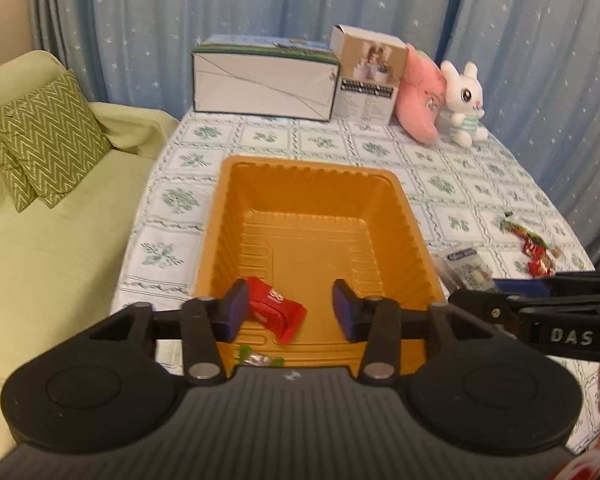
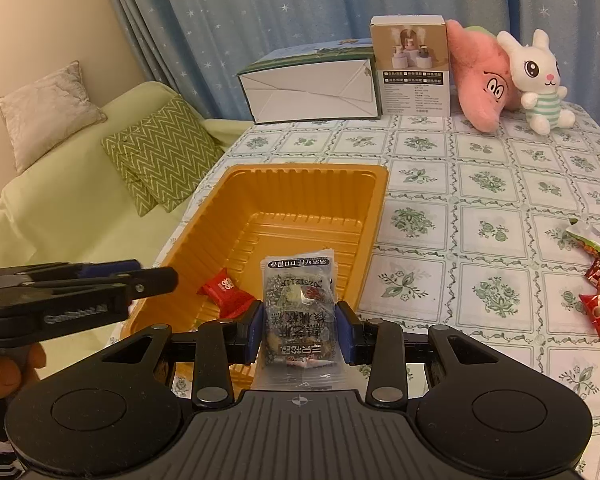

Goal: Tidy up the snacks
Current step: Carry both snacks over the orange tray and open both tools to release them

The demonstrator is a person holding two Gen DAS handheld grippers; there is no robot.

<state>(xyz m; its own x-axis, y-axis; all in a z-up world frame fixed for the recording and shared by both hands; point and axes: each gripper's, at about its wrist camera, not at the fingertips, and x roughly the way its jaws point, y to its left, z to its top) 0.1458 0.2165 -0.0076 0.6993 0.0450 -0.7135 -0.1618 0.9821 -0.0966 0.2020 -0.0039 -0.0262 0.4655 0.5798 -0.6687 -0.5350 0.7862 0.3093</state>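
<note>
Right gripper [image 2: 299, 330] clamps clear snack packet [image 2: 299, 304]; left gripper [image 1: 290, 312] parted (empty) over tray [image 1: 308, 168].

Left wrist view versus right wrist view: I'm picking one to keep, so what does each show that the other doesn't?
Only the left wrist view shows the left gripper head-on, jaws open with nothing between them, and a green-wrapped snack at the tray's near edge.

Only the right wrist view shows the right gripper with jaws shut on a clear snack packet, plus a beige cushion on the sofa.

Both show the orange tray, the red candy inside it, loose snacks on the tablecloth, the boxes and plush toys.
</note>
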